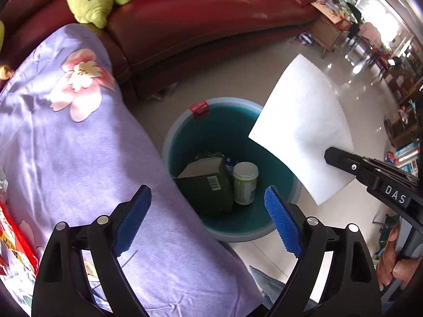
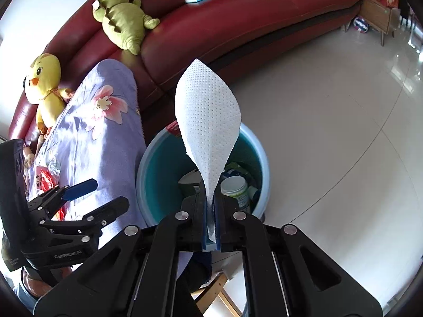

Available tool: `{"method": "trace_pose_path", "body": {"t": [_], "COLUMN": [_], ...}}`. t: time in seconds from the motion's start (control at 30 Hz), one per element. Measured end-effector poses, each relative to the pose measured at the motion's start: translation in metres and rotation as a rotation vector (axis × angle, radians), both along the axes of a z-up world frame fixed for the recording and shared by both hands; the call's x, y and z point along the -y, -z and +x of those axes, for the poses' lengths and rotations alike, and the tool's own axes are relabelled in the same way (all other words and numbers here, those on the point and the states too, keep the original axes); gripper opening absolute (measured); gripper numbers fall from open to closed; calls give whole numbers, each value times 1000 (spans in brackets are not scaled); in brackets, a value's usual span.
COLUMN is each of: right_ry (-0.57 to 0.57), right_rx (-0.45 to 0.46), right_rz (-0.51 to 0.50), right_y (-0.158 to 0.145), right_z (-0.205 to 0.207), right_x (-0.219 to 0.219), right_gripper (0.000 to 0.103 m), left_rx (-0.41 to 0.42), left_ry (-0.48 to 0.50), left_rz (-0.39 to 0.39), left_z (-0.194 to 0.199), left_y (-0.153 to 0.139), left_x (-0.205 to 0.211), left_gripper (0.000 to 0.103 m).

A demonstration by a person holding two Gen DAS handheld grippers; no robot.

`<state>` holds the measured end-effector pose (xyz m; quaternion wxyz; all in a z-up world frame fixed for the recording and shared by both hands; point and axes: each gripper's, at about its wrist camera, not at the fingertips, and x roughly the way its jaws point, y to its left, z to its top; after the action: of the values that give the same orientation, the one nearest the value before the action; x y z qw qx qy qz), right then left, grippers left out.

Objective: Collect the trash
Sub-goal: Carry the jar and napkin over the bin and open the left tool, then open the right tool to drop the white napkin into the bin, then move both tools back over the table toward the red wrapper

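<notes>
The right gripper point(image 2: 210, 206) clamps a paper towel point(image 2: 208, 121) between its fingers; the left gripper point(image 1: 208, 219) is spread, empty. Below both, the teal bin point(image 1: 182, 137) holds a green carton point(image 1: 208, 187) and a jar point(image 1: 245, 182).

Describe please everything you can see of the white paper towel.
The paper towel is one white sheet, soft and embossed with small dots. It looks clean and is curled lengthwise, standing up and fanning out from its pinched lower end. The right gripper is shut on that end between blue pads. It hangs in the air over the teal bin; nothing else touches it.
</notes>
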<state>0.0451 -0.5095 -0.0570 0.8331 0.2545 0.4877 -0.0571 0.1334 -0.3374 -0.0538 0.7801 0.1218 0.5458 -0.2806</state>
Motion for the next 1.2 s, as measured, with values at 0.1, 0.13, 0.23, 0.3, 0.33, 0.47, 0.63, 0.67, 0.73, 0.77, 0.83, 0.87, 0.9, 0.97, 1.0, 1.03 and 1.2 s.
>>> {"method": "trace_pose_path", "body": {"t": [0.1, 0.13, 0.23, 0.3, 0.33, 0.47, 0.63, 0.67, 0.73, 0.77, 0.83, 0.87, 0.9, 0.97, 1.0, 1.03, 1.2], "right_ry": [-32, -38, -38, -32, -28, -12, 7, 13, 14, 12, 3, 0, -4, -13, -18, -22, -53], "right_rx": [-13, -22, -70, -87, -91, -109, -119, -124, -139, -148, -153, -153, -153, -148, -146, -146, -138], "right_rz": [-2, -11, -10, -14, -23, -29, -64, -65, -70, -74, -82, -90, -101, -108, -109, -113, -127], "right_y": [5, 9, 25, 32, 34, 36, 27, 26, 23, 22, 17, 15, 11, 6, 3, 1, -11], "right_z": [7, 10, 19, 20, 20, 19, 18, 17, 15, 15, 15, 14, 14, 13, 13, 13, 17], "right_x": [-10, -13, -17, -18, -20, -21, -22, -22, -25, -28, -34, -38, -42, -51, -54, -58, -85], "right_gripper": [8, 8, 13, 51, 58, 66, 79, 82, 82, 82, 82, 82, 82, 82, 82, 82, 82], "left_rx": [10, 9, 10, 13, 14, 10, 0, -3, -6, -5, -1, 2, 6, 15, 19, 23, 34], "left_ry": [-29, -36, -54, -58, -61, -73, -79, -79, -82, -83, -88, -90, -93, -102, -108, -115, -153], "left_rz": [-17, -22, -28, -26, -24, -34, -35, -36, -41, -44, -50, -53, -57, -65, -70, -75, -89], "left_z": [2, 3, 4, 5, 5, 6, 4, 3, 1, 0, -2, -3, -5, -7, -8, -9, -14], "left_y": [-5, -7, -12, -15, -15, -15, -14, -13, -14, -15, -17, -19, -20, -24, -25, -27, -34], "left_x": [-14, -18, -28, -33, -34, -41, -46, -47, -51, -53, -59, -63, -67, -76, -81, -86, -117], "left_gripper": [88, 88, 88, 88, 88, 91, 92, 92, 92, 93, 93, 94, 94, 95, 96, 96, 97]}}
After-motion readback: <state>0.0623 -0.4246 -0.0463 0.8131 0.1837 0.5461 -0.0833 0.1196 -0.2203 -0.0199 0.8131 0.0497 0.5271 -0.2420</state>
